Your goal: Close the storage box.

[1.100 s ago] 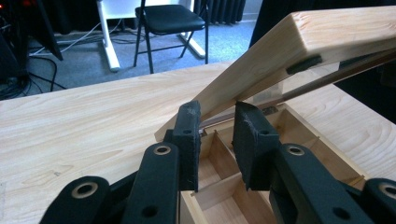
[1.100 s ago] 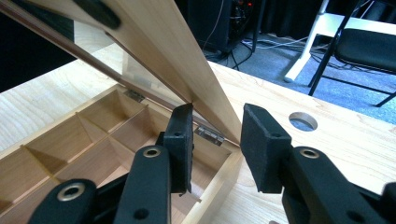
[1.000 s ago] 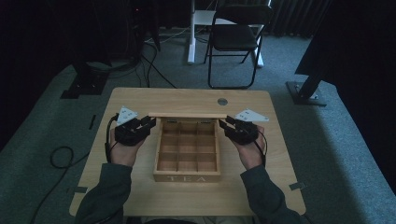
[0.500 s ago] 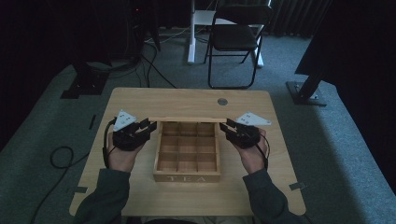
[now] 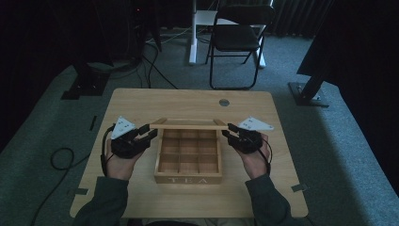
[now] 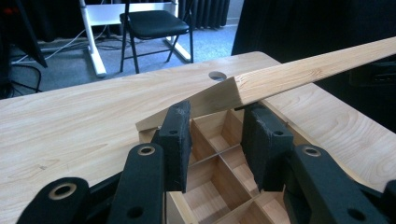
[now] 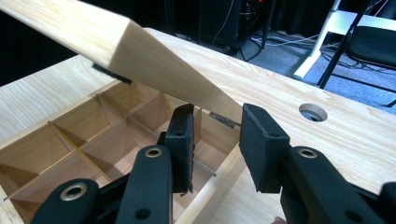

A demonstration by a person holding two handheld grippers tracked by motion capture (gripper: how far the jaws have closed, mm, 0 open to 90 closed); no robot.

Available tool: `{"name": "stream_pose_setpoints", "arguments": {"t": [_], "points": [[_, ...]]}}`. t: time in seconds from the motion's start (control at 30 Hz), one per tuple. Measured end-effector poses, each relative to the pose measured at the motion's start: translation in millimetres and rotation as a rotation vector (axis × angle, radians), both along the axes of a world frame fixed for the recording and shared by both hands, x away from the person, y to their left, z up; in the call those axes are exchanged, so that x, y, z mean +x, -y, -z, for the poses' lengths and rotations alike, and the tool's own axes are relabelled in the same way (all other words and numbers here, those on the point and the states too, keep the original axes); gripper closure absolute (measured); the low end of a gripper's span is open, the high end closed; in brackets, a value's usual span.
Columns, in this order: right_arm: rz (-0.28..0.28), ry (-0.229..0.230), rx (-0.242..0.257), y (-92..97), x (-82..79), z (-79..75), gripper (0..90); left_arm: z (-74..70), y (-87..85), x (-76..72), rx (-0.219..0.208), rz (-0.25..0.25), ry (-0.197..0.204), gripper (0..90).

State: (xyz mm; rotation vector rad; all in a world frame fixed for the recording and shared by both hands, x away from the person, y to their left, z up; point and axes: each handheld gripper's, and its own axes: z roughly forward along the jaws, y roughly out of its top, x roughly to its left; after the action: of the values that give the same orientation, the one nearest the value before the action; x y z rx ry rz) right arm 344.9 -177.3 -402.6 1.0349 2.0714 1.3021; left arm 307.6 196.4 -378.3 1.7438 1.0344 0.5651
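- High view: wooden tea box (image 5: 188, 157) sits mid-surface (image 5: 141, 103), lid (image 5: 188, 125) raised at the back, left tongs (image 5: 149, 132) and right tongs (image 5: 227, 130) at its corners.
- Left gripper view: tongs (image 6: 215, 140) spread, beside the lid's corner (image 6: 243, 88).
- Right gripper view: tongs (image 7: 215, 142) spread too, lid (image 7: 154, 60) angled above the compartments.

One readable text for you: "TEA", capital letters, on front wall of wooden box (image 5: 188, 179), side nearest you, seen in high view. Letters pale against light wood, spaced wide, centred on wall. No other words, brands, numbers or signs legible to you on anything else in high view or either gripper view.
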Motion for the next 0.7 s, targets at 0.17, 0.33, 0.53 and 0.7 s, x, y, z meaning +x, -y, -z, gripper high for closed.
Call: {"name": "stream_pose_setpoints", "arguments": {"t": [0.17,0.33,0.53,0.7], "points": [[0.006,0.008,-0.005,-1.6,-4.3,0.7,63.9,1.9,0.7,-2.7,0.007,0.004,-0.003,62.3],[-0.001,0.024,-0.017,-4.7,-11.6,-1.8,61.3,4.7,0.8,-5.7,0.003,0.003,-0.008,62.3],[-0.002,0.033,-0.007,-6.0,-22.2,-3.8,59.4,7.6,0.4,-8.4,0.005,0.005,-0.013,61.9],[0.002,0.047,-0.01,-7.4,-28.6,-3.0,56.8,11.7,0.9,-11.7,0.001,0.005,-0.019,61.9]]}}
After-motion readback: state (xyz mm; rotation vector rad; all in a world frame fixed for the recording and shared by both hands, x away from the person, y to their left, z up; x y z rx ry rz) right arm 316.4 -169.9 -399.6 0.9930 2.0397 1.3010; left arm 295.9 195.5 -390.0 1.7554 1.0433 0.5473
